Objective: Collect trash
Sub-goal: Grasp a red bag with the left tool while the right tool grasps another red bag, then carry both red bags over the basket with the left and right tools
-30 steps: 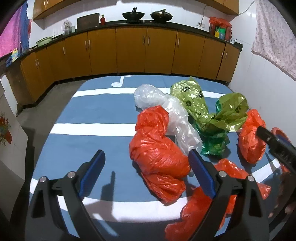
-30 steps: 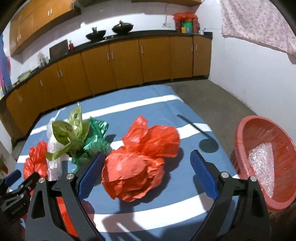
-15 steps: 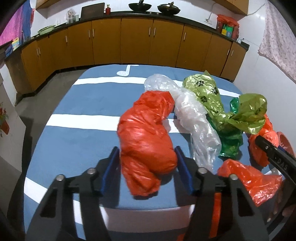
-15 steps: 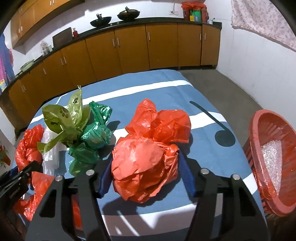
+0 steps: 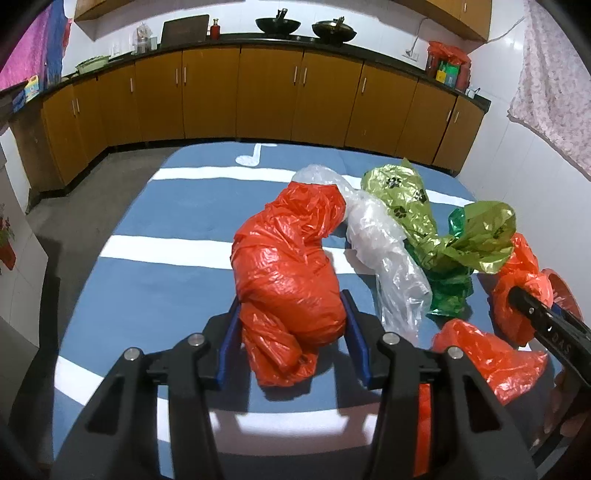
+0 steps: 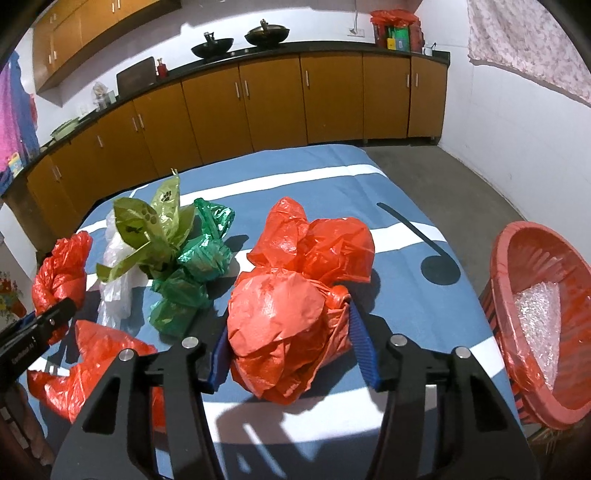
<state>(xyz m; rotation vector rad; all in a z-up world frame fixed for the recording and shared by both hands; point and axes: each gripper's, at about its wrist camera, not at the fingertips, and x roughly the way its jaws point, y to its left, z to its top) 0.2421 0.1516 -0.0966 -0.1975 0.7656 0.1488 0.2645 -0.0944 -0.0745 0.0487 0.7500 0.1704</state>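
Observation:
My left gripper (image 5: 291,332) is shut on a long red plastic bag (image 5: 288,266) on the blue striped cloth (image 5: 155,288). My right gripper (image 6: 293,347) is shut on a crumpled red bag (image 6: 295,291); that bag also shows at the right of the left wrist view (image 5: 517,280). A red basket (image 6: 535,314) with clear plastic inside (image 6: 539,325) stands to the right of the table. A clear bag (image 5: 384,251), a light green paw-print bag (image 5: 417,218), a dark green bag (image 6: 192,280) and another red bag (image 5: 487,362) lie between the grippers.
Wooden cabinets (image 5: 266,99) with a dark counter run along the far wall, with two woks (image 5: 277,24) on top. Concrete floor (image 6: 461,177) lies right of the table. A white wall (image 6: 535,129) is at the right.
Both grippers went from wide open to closed on their red bags. The views moved closer to the bags.

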